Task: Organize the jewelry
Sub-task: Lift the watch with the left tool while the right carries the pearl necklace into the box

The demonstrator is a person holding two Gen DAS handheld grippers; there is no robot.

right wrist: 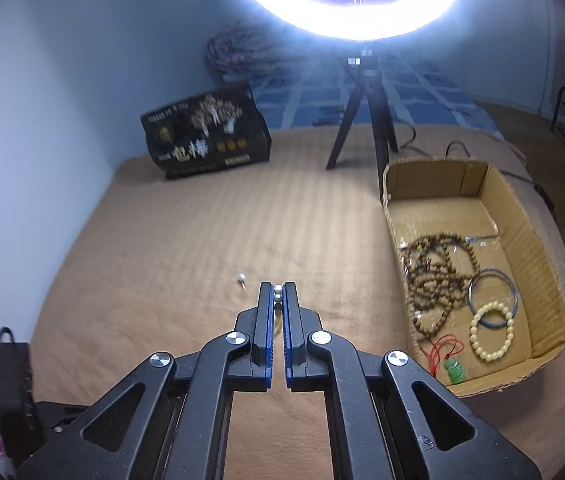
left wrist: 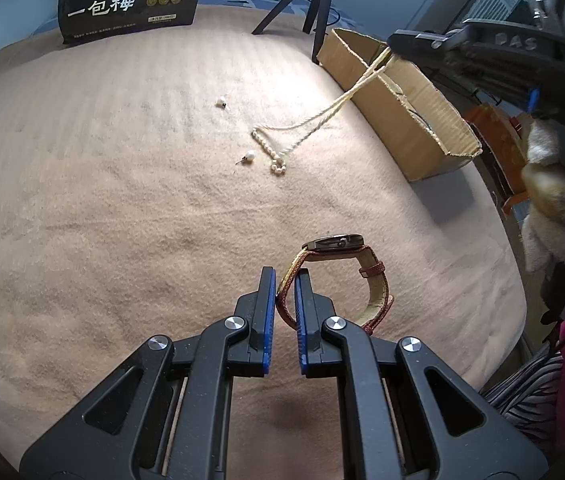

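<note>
My left gripper (left wrist: 284, 276) is shut on the red-and-cream strap of a wristwatch (left wrist: 338, 242) and holds it just above the tan blanket. My right gripper (right wrist: 278, 290) is shut on a pearl necklace (right wrist: 278, 291); in the left wrist view the necklace (left wrist: 318, 124) hangs from that gripper (left wrist: 392, 46) down to the blanket. Two pearl earrings (left wrist: 249, 156) (left wrist: 220, 101) lie loose on the blanket; one also shows in the right wrist view (right wrist: 241, 278). The open cardboard box (right wrist: 522, 216) holds wooden beads (right wrist: 438, 272), a blue bangle (right wrist: 494, 296), a cream bead bracelet (right wrist: 492, 332) and a green pendant (right wrist: 455, 372).
A black snack bag (left wrist: 130, 0) stands at the back of the blanket. A tripod (right wrist: 366, 120) with a bright ring light (right wrist: 346, 12) stands behind the box. Clutter and a plush toy (left wrist: 554, 184) lie off the right edge.
</note>
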